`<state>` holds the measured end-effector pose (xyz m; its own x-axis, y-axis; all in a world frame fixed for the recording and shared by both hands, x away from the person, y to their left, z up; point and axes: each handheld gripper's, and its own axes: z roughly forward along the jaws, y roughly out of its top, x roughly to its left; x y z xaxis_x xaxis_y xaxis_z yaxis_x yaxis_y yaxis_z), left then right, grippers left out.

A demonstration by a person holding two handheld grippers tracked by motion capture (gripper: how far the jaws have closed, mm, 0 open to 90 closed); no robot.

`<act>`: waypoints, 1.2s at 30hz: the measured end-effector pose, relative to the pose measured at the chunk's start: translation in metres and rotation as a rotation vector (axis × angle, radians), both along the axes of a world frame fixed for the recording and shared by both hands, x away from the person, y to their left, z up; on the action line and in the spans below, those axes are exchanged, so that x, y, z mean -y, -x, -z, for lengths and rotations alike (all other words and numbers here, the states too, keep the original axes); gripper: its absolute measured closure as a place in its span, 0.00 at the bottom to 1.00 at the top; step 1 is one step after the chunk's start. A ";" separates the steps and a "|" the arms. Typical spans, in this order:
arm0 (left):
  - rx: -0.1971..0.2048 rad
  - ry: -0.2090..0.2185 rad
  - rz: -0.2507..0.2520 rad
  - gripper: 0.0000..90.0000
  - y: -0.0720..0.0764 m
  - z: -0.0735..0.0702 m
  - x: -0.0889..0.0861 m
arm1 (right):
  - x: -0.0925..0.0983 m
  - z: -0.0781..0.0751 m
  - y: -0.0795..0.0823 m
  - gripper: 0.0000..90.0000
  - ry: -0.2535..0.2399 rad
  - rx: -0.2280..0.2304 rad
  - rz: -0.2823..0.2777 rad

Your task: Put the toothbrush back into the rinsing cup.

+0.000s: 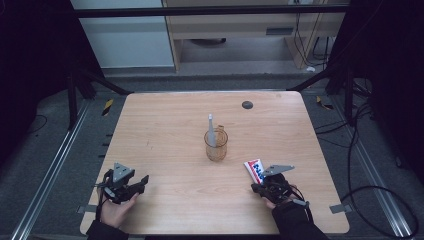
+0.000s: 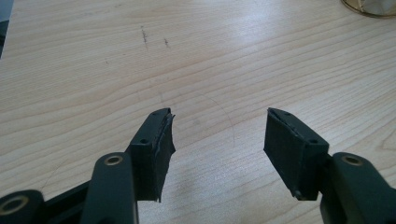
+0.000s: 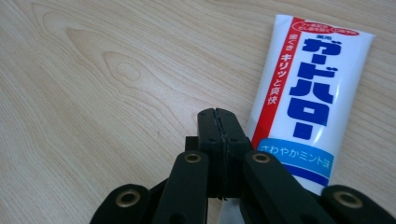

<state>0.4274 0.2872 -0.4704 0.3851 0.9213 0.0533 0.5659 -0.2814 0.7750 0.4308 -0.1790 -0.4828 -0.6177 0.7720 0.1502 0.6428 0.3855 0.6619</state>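
Note:
A white toothpaste tube (image 1: 256, 170) with blue and red print lies flat at the table's front right. My right gripper (image 1: 256, 186) rests just beside it, shut. In the right gripper view its jaws (image 3: 217, 113) press together with nothing between them, and the tube (image 3: 308, 98) lies along their right side. A clear amber glass (image 1: 216, 145) stands mid-table with a grey toothbrush (image 1: 211, 131) upright in it. My left gripper (image 1: 143, 181) sits at the front left, open. In the left gripper view it (image 2: 218, 122) is spread wide over bare wood, with the glass's base (image 2: 369, 7) at the top right corner.
The light wooden table (image 1: 165, 125) has a small black round mark (image 1: 247, 105) near its far edge. Metal rails, cables and dark frame legs surround the table on the floor. A person's hands hold both grippers at the near edge.

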 end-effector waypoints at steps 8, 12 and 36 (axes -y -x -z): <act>-0.001 0.000 0.000 0.45 0.000 0.000 0.000 | 0.006 -0.001 0.003 1.00 0.008 -0.005 0.018; -0.002 -0.001 0.001 0.45 0.000 0.000 0.000 | 0.008 -0.001 0.004 1.00 0.012 -0.004 0.021; 0.000 0.000 0.010 0.44 -0.003 0.000 0.001 | 0.021 -0.024 0.000 0.78 -0.038 0.087 0.120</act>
<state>0.4301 0.2858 -0.4706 0.3939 0.9176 0.0536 0.5633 -0.2871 0.7747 0.4309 -0.2002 -0.4585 -0.5334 0.8357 0.1310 0.6225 0.2829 0.7298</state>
